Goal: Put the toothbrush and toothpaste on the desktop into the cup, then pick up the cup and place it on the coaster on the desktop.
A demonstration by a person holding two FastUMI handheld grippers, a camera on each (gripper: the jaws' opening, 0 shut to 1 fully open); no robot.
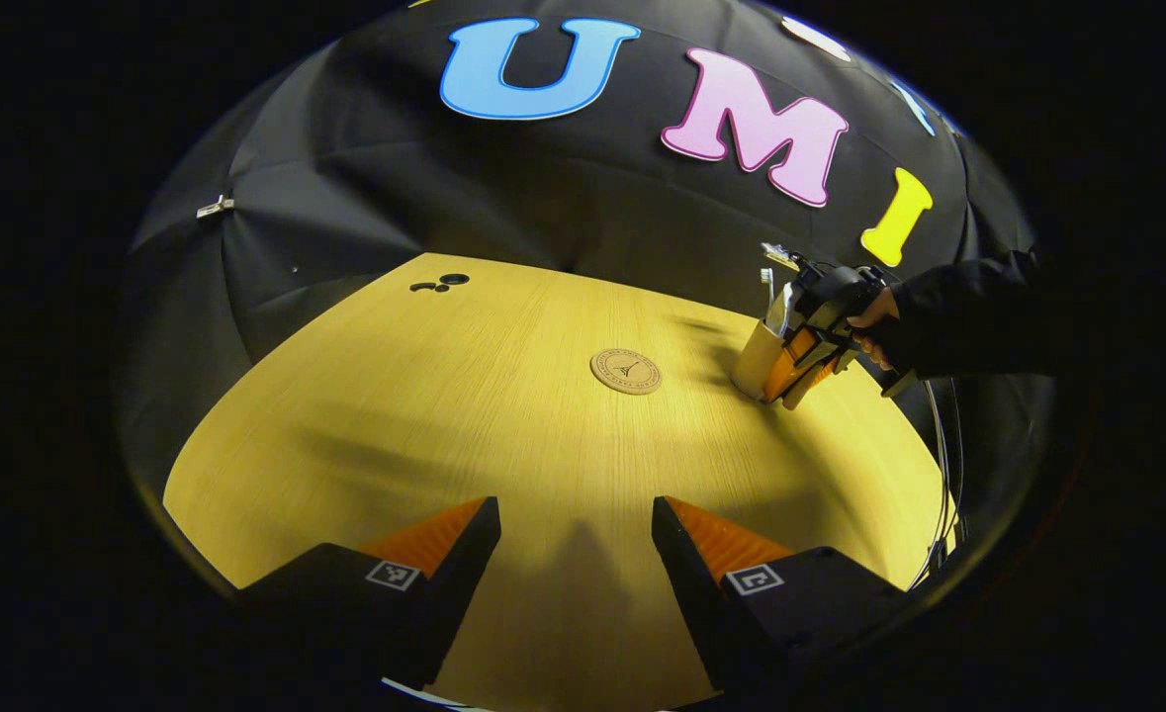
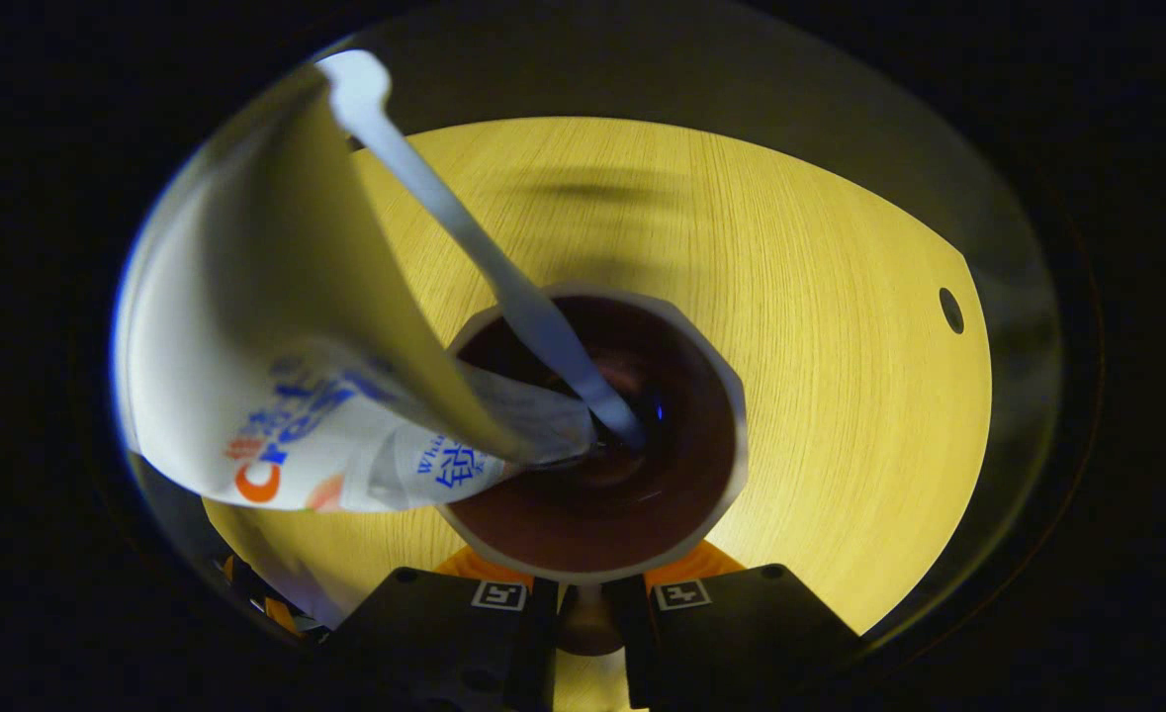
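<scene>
Right fingers (image 2: 587, 585): nearly closed, pinching the near rim wall of the cup (image 2: 597, 559).
Left fingers (image 1: 576, 534): spread wide, grasping nothing.
Grip tip: judged best to keep the cup level, lift straight, then carry it.
Cup place: near the tabletop's (image 1: 503, 415) far right edge.
Toothbrush (image 2: 464, 222): head up, leaning.
Toothpaste (image 2: 276, 376): long axis tilted, cap down inside.
Coaster (image 1: 626, 372): tabletop centre, bare.

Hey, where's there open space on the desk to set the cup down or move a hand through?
Bare desktop spreads around the coaster, between it and the left claw, and out to the far-left holes. It is crowded at the right edge, where the right claw meets the cup with toothbrush and toothpaste.
</scene>
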